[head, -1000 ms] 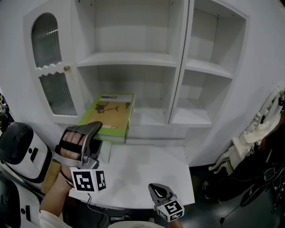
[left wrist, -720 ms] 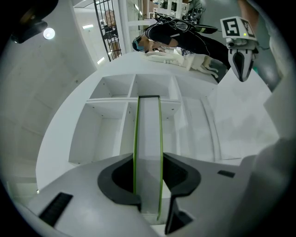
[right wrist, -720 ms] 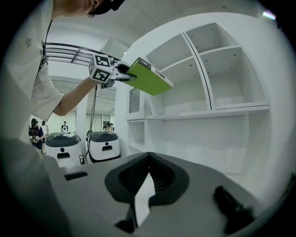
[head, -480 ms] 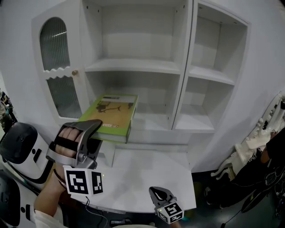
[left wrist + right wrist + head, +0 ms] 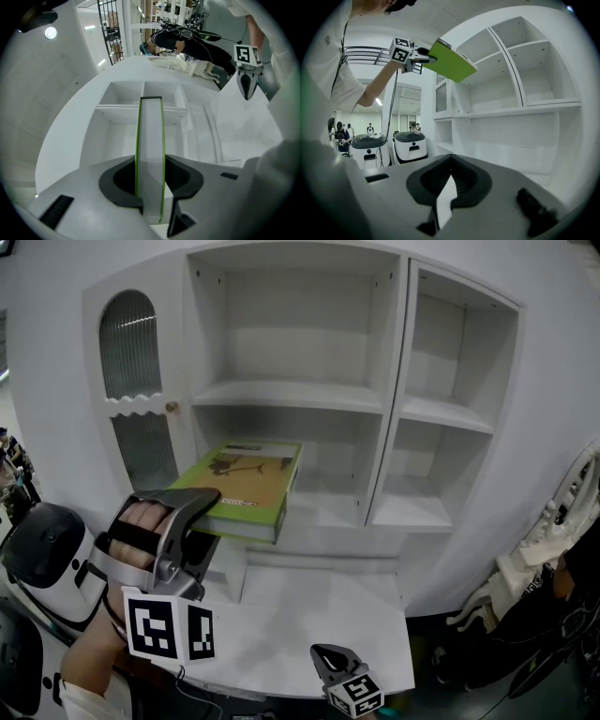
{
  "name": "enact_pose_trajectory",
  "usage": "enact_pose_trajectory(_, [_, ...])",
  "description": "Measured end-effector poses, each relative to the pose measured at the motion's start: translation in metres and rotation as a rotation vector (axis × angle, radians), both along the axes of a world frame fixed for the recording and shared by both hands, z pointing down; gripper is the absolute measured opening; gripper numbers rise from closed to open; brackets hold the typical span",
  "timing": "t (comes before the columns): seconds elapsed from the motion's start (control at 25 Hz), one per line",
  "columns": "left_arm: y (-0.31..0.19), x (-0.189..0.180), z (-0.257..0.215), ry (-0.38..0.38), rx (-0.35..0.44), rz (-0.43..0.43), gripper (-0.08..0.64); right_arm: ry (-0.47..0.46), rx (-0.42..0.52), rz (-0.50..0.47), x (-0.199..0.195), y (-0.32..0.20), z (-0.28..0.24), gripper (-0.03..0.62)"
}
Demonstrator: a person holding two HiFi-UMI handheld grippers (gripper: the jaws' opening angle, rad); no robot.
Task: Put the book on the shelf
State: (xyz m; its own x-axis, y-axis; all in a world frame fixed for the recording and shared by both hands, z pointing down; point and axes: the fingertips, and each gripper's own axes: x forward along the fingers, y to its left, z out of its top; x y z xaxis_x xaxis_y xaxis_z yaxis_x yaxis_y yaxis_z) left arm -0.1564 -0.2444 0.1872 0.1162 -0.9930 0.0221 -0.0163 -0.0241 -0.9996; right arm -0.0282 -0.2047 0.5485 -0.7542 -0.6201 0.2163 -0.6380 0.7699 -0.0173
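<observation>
The green book (image 5: 253, 486) is lying flat in the air at centre left of the head view, cover up. Its far end is pointing at the lower middle opening of the white shelf unit (image 5: 399, 381); whether it is already reaching inside cannot be told. The left gripper (image 5: 208, 514) is clamping the book's near end. In the left gripper view the book is showing edge-on, with pale pages between two green covers and a jaw pressing on each side.

The middle shelf board (image 5: 291, 396) is running just above the book's far edge. The upright divider is standing to the book's right, and a closed door (image 5: 131, 381) with an arched ribbed pane and a small knob (image 5: 172, 407) is standing to its left. The white table (image 5: 319, 606) is spreading out below the book, towards the bottom of the frame. Rounded white machines with dark tops (image 5: 42, 554) are sitting at the lower left edge, and a person in dark clothes (image 5: 553, 615) is showing at the lower right edge.

The person's left hand (image 5: 141, 531) is gripping the handle under a strap, holding its gripper level towards the shelf, with the marker cube (image 5: 169, 634) hanging below. The right gripper (image 5: 326, 655) is hovering low at bottom centre over the table's near edge, well apart from the book, with its jaws together on nothing.
</observation>
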Motion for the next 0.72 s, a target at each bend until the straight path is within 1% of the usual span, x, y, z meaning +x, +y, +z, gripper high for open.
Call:
enact_pose_trajectory(0.32, [0.01,-0.002,-0.037,0.012,0.039,-0.011,0.144,0.008,-0.007,-0.031,-0.008,0.006,-0.001,0.013])
enact_pose_trajectory(0.44, [0.011,0.002,-0.049,0.004,0.052,-0.009,0.144,0.003,-0.006,-0.03,-0.008,0.007,-0.003,0.013])
enact_pose_trajectory(0.64, [0.01,0.012,-0.063,0.005,0.04,0.011,0.144,0.001,-0.008,-0.021,-0.005,0.01,-0.005,0.013])
enact_pose_trajectory(0.72, [0.01,0.015,-0.071,-0.005,0.054,0.01,0.144,-0.002,-0.007,-0.014,-0.003,0.01,-0.005,0.012])
